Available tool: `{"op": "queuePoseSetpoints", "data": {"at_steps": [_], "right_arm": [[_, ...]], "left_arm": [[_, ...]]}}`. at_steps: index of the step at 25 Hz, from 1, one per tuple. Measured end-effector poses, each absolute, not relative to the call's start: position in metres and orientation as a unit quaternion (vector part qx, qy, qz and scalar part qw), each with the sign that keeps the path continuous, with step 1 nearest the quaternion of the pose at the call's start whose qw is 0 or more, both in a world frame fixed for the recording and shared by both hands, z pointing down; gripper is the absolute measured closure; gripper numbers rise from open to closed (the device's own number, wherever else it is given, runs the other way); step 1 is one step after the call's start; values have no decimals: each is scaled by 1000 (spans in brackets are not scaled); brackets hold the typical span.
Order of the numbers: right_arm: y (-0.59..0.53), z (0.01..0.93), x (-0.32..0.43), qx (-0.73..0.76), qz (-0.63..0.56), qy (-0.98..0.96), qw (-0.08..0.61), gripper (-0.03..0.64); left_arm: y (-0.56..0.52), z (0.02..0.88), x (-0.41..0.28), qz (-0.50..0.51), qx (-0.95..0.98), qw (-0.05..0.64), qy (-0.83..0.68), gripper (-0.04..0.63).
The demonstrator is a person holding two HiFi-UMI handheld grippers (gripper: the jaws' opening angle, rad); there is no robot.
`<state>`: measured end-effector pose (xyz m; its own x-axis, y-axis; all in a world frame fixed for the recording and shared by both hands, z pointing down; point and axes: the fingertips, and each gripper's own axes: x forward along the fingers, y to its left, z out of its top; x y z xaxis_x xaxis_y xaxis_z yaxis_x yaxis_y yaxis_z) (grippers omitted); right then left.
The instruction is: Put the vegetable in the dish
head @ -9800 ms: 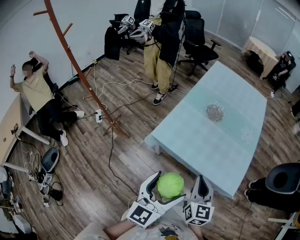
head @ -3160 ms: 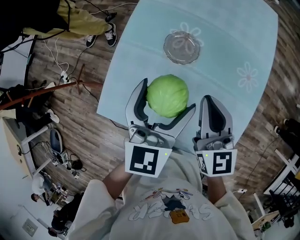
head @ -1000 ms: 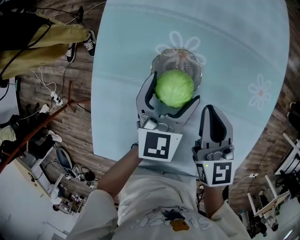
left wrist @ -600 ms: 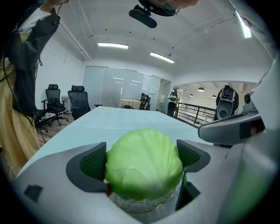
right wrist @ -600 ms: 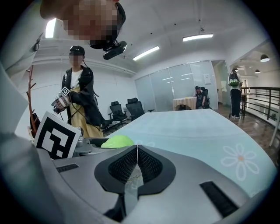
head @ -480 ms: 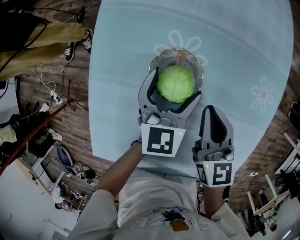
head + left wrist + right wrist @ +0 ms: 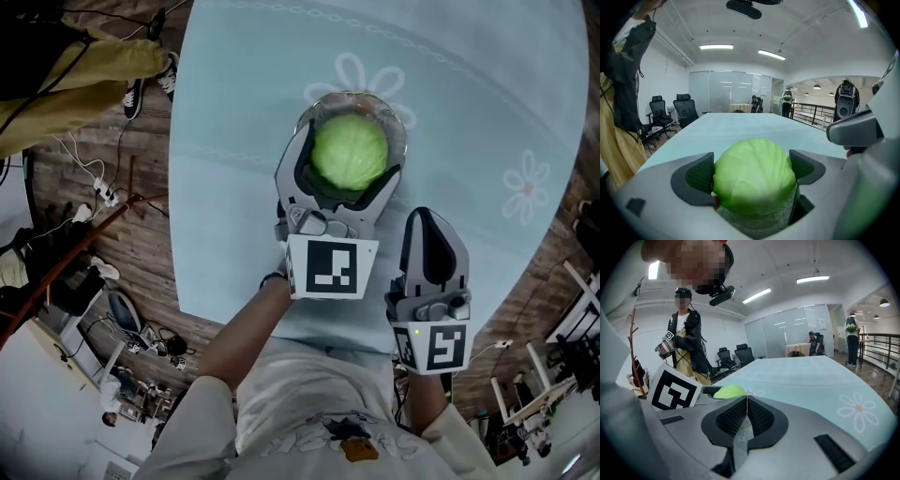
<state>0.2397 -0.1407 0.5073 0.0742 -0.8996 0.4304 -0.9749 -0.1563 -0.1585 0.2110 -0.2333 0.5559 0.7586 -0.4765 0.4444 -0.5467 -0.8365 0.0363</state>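
At far left of the head view, wood floor (image 7: pixel 141 253) w/ loose cables (image 7: pixel 80 159), plus a bystander's yellow trousers (image 7: pixel 66 66) and a sneaker (image 7: pixel 131 97) just beside the table (image 7: pixel 469 112), which is pale blue w/ white flower prints. Mid-frame, L tongs (image 7: pixel 349 157) are clamped on the cabbage (image 7: pixel 350 150), one jaw on each side, and hold it right over the clear glass dish (image 7: pixel 323 101); dish rim shows round the far side of the veg. L gripper view confirms: both dark pads pressed to the flanks of the cabbage (image 7: pixel 754 176), L tongs (image 7: pixel 754 174) spread wide round it, its underside down within the glass of the dish (image 7: pixel 757 224); can't tell if it rests on the glass. To the right & nearer the person, R tongs (image 7: pixel 427 217) hang over the table edge, well clear of the dish. R gripper view: R tongs (image 7: pixel 746 408) closed, pads meeting w/ nothing between; cabbage top (image 7: pixel 729 391) peeks beyond them at left.
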Motion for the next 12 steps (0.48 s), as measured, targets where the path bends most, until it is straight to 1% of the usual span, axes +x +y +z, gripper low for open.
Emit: {"op": "queuePoseSetpoints", "data": {"at_steps": [6, 12], "right_arm": [[-141, 508, 236, 731, 223, -639, 85, 594], [-143, 506, 239, 733, 222, -638, 82, 594]], "left_arm": [[-237, 571, 212, 260, 929, 48, -261, 84], [-233, 576, 217, 277, 929, 36, -242, 84]]}}
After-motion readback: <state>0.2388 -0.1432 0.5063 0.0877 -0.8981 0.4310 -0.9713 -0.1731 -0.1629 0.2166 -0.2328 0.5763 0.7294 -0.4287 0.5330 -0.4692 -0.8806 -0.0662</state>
